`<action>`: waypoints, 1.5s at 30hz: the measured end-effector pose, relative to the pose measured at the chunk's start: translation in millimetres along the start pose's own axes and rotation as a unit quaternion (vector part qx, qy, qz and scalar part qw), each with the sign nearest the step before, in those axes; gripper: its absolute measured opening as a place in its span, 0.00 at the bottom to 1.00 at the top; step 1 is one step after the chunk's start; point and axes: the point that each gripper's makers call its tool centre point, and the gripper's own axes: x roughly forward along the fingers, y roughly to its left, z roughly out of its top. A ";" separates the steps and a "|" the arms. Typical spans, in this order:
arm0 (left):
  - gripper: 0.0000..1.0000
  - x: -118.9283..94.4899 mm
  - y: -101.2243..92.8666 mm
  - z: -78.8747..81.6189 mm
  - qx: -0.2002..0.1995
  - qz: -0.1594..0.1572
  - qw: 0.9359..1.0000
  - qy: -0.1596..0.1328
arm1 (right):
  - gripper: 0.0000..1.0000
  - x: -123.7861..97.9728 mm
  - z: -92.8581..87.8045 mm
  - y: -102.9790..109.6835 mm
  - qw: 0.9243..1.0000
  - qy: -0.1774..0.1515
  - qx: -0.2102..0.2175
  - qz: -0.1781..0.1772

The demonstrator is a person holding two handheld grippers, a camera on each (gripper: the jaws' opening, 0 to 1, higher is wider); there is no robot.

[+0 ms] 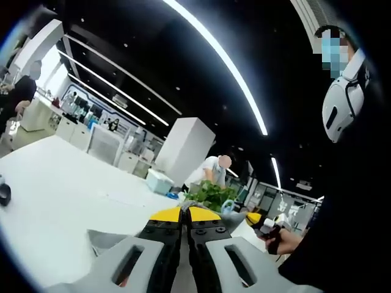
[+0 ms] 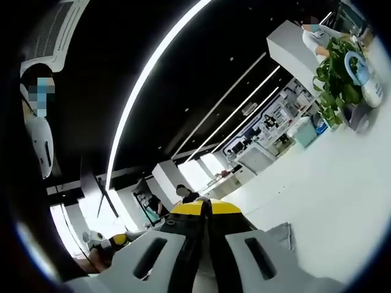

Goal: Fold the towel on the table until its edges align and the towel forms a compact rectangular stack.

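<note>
My left gripper (image 1: 185, 212) is shut, its yellow tips meeting, and the view tilts up toward the ceiling. A pale grey flap of the towel (image 1: 104, 237) sticks out to the left of its jaws, apparently pinched, above the white table (image 1: 61, 183). My right gripper (image 2: 204, 207) is shut too, with a grey towel corner (image 2: 282, 235) showing to the right of its jaws over the table (image 2: 330, 195). Most of the towel is hidden under the jaws. Each gripper appears in the other's view: the right gripper (image 1: 269, 229) in a hand, the left gripper (image 2: 113, 241).
A potted plant (image 1: 211, 195) (image 2: 336, 79) and a teal box (image 1: 160, 181) stand at the table's far end. A small black object (image 1: 5, 194) lies at the table's left edge. The person holding the grippers (image 1: 339, 104) stands close. Other people are farther off.
</note>
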 end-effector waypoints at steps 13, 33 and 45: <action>0.02 -2.8 13.3 15.8 0.003 0.020 0.999 -0.025 | 0.00 8.3 1.2 25.6 1.000 -0.009 0.007 0.019; 0.02 -3.3 18.0 12.2 0.011 0.046 0.999 -0.006 | 0.00 16.1 0.7 20.3 1.000 -0.008 0.015 0.013; 0.02 3.0 20.4 4.0 -0.008 0.047 0.999 -0.003 | 0.00 14.9 -10.6 -5.3 0.999 0.014 0.023 -0.034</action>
